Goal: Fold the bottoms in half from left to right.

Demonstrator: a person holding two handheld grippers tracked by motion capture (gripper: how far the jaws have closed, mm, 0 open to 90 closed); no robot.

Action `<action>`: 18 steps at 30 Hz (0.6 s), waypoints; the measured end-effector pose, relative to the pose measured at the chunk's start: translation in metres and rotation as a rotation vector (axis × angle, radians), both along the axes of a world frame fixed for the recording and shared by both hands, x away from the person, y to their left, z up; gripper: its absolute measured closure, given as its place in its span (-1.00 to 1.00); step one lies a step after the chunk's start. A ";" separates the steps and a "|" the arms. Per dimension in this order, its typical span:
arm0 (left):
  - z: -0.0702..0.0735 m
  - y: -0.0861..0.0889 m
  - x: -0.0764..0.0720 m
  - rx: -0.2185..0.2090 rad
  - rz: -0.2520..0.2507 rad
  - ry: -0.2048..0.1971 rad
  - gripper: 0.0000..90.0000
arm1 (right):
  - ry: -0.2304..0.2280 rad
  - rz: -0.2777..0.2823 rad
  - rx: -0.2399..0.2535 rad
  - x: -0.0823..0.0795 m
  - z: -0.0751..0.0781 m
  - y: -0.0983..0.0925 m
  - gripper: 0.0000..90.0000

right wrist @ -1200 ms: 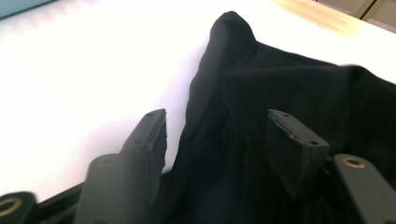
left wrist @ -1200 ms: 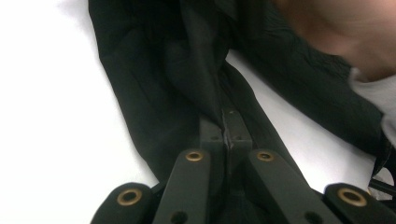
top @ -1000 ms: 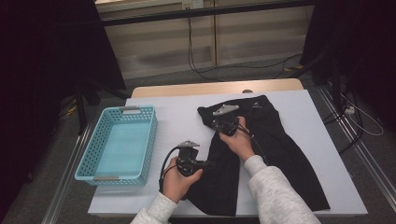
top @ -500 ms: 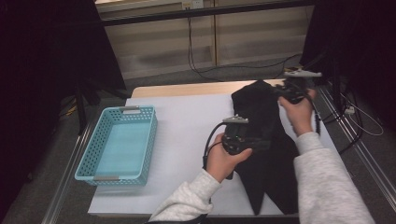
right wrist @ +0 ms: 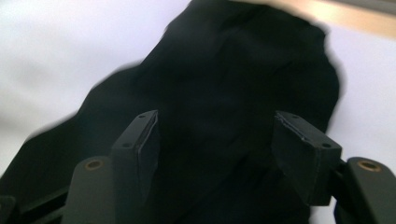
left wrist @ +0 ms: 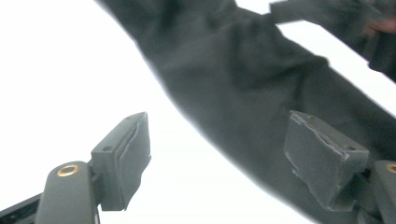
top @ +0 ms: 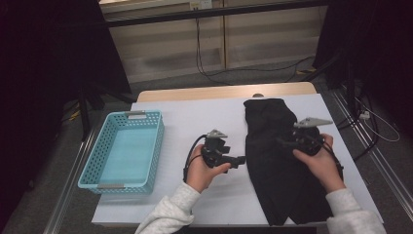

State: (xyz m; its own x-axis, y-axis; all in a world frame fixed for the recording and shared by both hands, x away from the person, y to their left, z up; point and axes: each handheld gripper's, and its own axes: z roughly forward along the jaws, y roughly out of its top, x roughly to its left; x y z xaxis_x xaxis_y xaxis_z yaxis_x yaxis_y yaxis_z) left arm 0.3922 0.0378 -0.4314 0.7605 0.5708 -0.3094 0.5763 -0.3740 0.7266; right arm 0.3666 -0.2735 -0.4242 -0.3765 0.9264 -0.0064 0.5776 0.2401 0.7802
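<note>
Black cloth [top: 272, 161], some garment, lies stretched in a long strip down the right side of the white table [top: 195, 122], its top end near the far edge and its bottom flaring toward the person. A second ago it was a wider, crumpled spread nearer the middle; half a second ago it was being pulled out lengthwise, the right hand up at the far corner. Now it lies flat and narrower, and nobody is holding it.

The right gripper [top: 287, 142] hovers over the middle of the cloth, its jaws having just been opening, with nothing pinched between them; in the right gripper view the pads [right wrist: 144, 140] stand apart with cloth lying loose beneath. The left gripper [top: 241, 160] sits just off the cloth's left edge, over bare table, pointing at it; its jaws have likewise just been opening and stand wide and empty, fabric passing beyond them in the left gripper view.

So both have let go. I'd say the straightening is done and a fold comes next, each gripper needing a fresh bite on an edge.

Off to the left, well apart, the blue basket [top: 97, 161] waits empty.
</note>
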 end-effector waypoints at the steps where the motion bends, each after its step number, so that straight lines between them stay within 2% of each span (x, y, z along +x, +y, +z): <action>1: -0.002 0.005 0.000 0.010 0.009 -0.002 -0.54 | 0.007 0.017 0.003 -0.008 -0.005 0.004 -0.26; 4: -0.004 0.022 -0.002 0.039 0.024 -0.012 -0.55 | 0.015 0.038 -0.011 -0.023 -0.011 0.014 -0.27; 7: -0.006 0.040 -0.006 0.051 0.045 -0.040 -0.57 | 0.030 0.061 -0.021 -0.035 -0.015 0.023 -0.28; 11: -0.009 0.057 -0.008 0.071 0.064 -0.038 -0.60 | 0.043 0.094 -0.048 -0.051 -0.022 0.032 -0.22; 14: -0.012 0.067 -0.009 0.073 0.082 -0.044 -0.64 | 0.014 0.098 -0.040 -0.061 -0.024 0.031 -0.20; 18: -0.015 0.076 -0.008 0.083 0.091 -0.047 -0.67 | 0.030 0.076 -0.032 -0.068 -0.033 0.024 -0.21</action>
State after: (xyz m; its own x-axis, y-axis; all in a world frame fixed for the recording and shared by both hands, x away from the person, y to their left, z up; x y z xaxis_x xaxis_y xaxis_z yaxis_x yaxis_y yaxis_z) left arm 0.3838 0.1143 -0.4464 0.7170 0.6603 -0.2236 0.5769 -0.3819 0.7221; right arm 0.2990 -0.2493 -0.4567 -0.4463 0.8946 -0.0236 0.5796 0.3090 0.7540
